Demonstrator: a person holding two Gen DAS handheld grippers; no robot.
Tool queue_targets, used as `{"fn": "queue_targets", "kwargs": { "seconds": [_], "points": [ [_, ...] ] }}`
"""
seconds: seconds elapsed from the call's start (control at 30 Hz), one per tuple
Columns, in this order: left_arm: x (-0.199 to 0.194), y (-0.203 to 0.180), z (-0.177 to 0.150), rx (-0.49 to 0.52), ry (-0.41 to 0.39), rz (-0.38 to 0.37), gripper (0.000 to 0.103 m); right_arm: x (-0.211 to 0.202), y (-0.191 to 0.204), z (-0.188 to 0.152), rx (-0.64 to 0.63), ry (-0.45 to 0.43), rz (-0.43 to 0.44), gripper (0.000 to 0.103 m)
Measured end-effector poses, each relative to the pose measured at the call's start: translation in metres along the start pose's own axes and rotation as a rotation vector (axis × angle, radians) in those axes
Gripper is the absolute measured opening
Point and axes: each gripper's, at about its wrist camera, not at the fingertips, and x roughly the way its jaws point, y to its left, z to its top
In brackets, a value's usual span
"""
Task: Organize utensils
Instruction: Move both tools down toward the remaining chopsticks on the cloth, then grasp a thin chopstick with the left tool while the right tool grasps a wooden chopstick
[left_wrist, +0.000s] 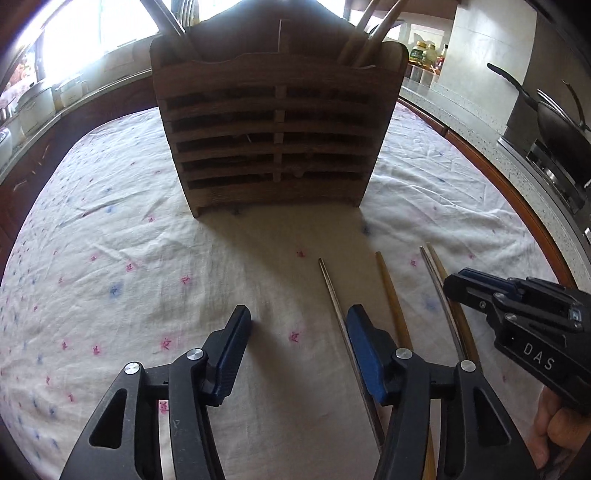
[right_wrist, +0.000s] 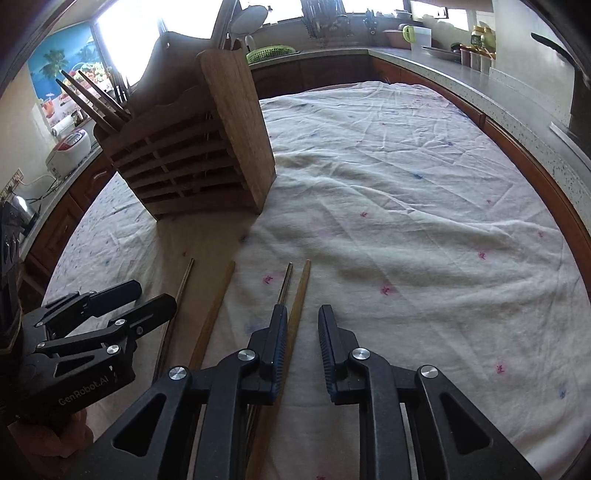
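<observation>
Closest in, the left gripper (left_wrist: 295, 321) hangs low over the flowered tablecloth (left_wrist: 110, 258), its jaws roughly half open with only cloth between them; a metal chopstick (left_wrist: 334, 295) runs just outside its right-hand blue pad. Beside that lies a wooden chopstick (left_wrist: 389, 291), apart from the metal one.

The right gripper (right_wrist: 303, 328) sits a little further right, jaws narrowed but with a clear gap. A second wooden chopstick (right_wrist: 298, 299) passes close by its left finger (right_wrist: 275, 347), and a second metal chopstick (right_wrist: 286, 280) lies under that same finger. I cannot tell whether either pad actually touches a stick; nothing looks clamped. A hand (left_wrist: 554, 432) shows behind this gripper in the left view.

All four sticks lie loose on the cloth, pointing toward the wooden utensil holder (left_wrist: 266, 129), which stands upright further back. Its slatted front faces the grippers, and chopsticks (left_wrist: 373, 33) already stand in its right-hand compartment. Beyond runs a kitchen counter (right_wrist: 461, 85), with a wok (left_wrist: 550, 122) at the right.
</observation>
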Motion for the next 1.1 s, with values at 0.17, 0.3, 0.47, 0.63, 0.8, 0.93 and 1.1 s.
{"fn": "queue_targets", "kwargs": {
  "seconds": [0.17,0.3,0.47,0.63,0.8,0.93,1.1],
  "points": [
    [-0.008,0.014,-0.006,-0.017,0.012,-0.039,0.044,-0.001,-0.004,0.001,-0.011,0.013,-0.005,0.014],
    [-0.005,0.023,0.000,-0.070,0.025,-0.079,0.044,0.001,-0.009,0.006,0.028,0.005,0.009,0.021],
    [0.002,0.014,0.005,-0.044,0.018,-0.042,0.043,0.011,-0.007,0.014,0.035,-0.003,-0.005,0.022],
    [0.009,-0.002,0.008,0.009,-0.004,0.015,0.033,0.016,0.000,0.017,0.010,-0.016,-0.036,0.022],
    [0.010,-0.009,0.007,0.048,-0.019,0.036,0.009,0.018,0.010,0.014,-0.058,-0.039,-0.095,0.017],
    [0.004,0.001,0.008,0.007,-0.003,-0.012,0.006,0.014,0.001,0.016,0.001,-0.030,-0.037,0.005],
    [-0.028,0.017,0.004,-0.046,-0.049,-0.085,0.003,-0.013,-0.003,0.012,0.067,-0.074,0.051,0.005]
  ]
}}
